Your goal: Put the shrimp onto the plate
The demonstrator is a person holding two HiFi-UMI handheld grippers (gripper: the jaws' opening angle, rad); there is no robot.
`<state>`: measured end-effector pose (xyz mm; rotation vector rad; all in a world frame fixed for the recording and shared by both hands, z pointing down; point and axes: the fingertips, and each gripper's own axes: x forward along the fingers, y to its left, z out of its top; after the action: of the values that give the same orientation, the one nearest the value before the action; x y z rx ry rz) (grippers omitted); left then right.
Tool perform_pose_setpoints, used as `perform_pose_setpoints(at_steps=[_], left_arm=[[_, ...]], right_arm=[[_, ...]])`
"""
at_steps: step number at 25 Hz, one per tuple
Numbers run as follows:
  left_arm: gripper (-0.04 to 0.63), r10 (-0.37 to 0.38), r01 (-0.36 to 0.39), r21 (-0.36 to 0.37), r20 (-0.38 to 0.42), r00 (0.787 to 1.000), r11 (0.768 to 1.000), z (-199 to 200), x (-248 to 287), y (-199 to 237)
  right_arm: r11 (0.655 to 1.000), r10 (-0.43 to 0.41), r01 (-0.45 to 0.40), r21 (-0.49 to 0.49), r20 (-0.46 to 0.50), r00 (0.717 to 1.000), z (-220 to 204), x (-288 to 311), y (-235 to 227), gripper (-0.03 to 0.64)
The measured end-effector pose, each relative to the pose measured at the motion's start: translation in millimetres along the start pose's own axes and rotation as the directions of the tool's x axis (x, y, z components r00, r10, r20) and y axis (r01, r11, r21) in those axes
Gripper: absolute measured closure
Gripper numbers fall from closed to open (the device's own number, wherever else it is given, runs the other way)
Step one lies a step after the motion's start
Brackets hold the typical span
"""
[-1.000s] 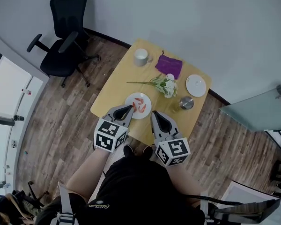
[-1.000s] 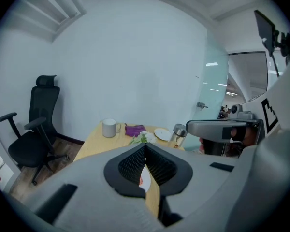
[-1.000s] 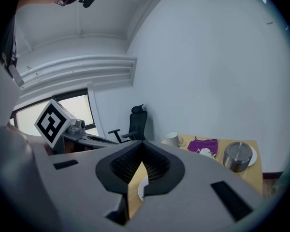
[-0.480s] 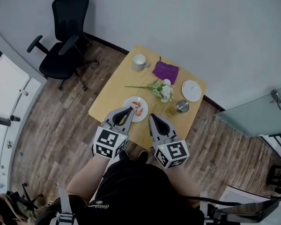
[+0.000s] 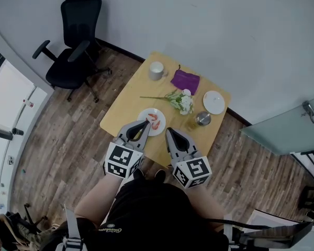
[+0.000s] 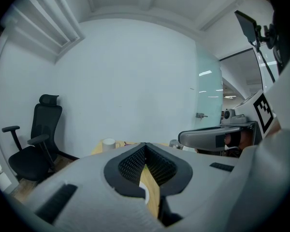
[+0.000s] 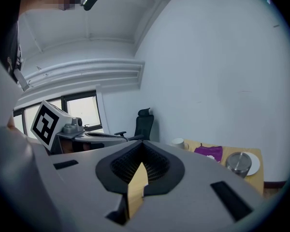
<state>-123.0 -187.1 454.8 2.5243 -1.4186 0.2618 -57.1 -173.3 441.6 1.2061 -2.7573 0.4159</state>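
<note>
Plate point(image 5: 144, 113): white and round, on the wooden table point(image 5: 126, 101) close to its near edge.
Shrimp point(image 5: 154, 121): orange-red pieces lying on the plate, toward its right half. They look like two, but at this size the count is unsure.
Left gripper point(image 5: 142, 126): jaws pressed together with nothing between them. Its own view shows the ribbed pads point(image 6: 131, 164) meeting, with only table in the gap.
Right gripper point(image 5: 171, 134): also closed and empty, its pads meeting at the tip over bare wood.
Bearing: the shrimp lie ahead of both tips. For the left gripper they are slightly to the right, for the right gripper slightly to the left.
Nearer gripper: the left, whose tip sits at the plate's near rim. The right tip is just beside the plate, off its near-right edge.
Long axis: seems to run roughly away from the person, though the pieces are too small to fix it.
Task standing: by my reading the shrimp are already on the plate and neither gripper carries anything, so little seems left to do.
Beyond the plate: flowers point(image 5: 180, 99) just past it, with a mug point(image 5: 156, 70) and a purple cloth point(image 5: 185, 80) at the far edge.
Right of the plate: a metal tin point(image 5: 202, 118) and a small saucer point(image 5: 214, 102).
</note>
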Motion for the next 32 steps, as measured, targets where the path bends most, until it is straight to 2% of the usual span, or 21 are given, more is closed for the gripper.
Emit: perform_pose_setpoints(at_steps=[15,32], left_arm=[[0.591,-0.013,0.012,0.02,0.011,1.0,1.0,5.0,-7.1,-11.2],[0.591,-0.012,0.012,0.013,0.012,1.0,1.0,3.8,-16.5,-15.8]], right_arm=[[0.999,0.004,-0.004,-0.042,0.001,1.0,5.7,-5.7,1.2,0.615],[0.999,-0.005,0.006,-0.041,0.019,1.0,9.4,-9.9,4.9,0.615]])
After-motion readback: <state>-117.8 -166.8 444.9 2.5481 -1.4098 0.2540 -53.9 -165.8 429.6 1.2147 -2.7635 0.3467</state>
